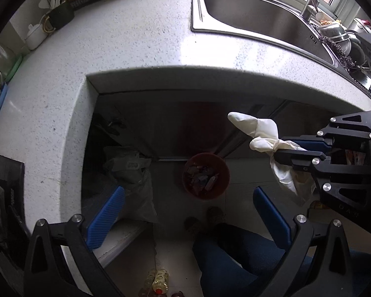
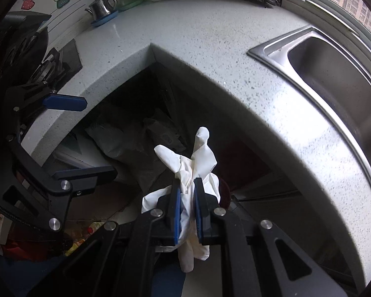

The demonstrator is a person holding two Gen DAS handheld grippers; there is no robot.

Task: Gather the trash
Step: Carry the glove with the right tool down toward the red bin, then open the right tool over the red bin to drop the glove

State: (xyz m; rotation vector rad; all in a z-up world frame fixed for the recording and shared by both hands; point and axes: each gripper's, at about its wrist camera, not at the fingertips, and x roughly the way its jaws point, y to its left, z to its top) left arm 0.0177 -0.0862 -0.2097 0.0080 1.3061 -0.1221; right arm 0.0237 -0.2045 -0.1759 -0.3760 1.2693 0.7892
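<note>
Right claw (image 2: 187, 206) pinching a crumpled white glove (image 2: 197, 163), blue pads pressed on its middle, fingers sticking out toward 12 o'clock. Left claw (image 1: 189, 215) spread wide, nothing in it. Glove is off the worktop (image 1: 126, 49), hanging over the floor. Red bin (image 1: 206, 175), already holding scraps, sits on the floor below, at roughly 8 o'clock from the glove in the left view. Pickup done; drop into bin still pending.
</note>
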